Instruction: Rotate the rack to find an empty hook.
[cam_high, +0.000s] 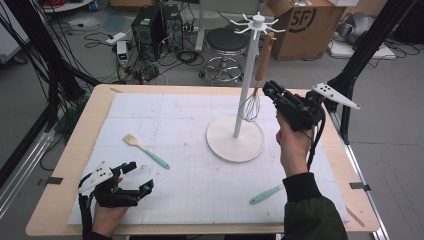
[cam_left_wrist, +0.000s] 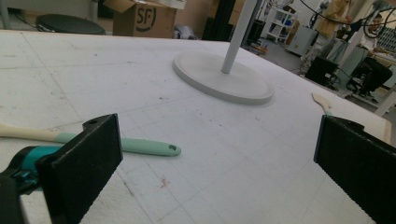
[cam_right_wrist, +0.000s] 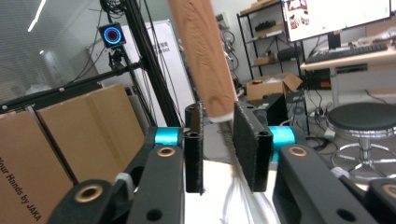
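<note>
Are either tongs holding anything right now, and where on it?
Right tongs grip the whisk at its wooden handle's lower end, as it hangs on the stand. Left tongs hold nothing.

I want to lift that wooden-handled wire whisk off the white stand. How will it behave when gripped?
The wooden-handled wire whisk hangs freely from the white hook stand, so it will probably swing if nudged. Its round wooden handle could twist between the right tool and its flat pads. The thin wire loops look light and springy.

Whisk (cam_high: 251, 102): 1. Rack (cam_high: 236, 136): 1. Mint-handled utensils: 2, at 8 o'clock (cam_high: 146, 150) and 5 o'clock (cam_high: 265, 194).
</note>
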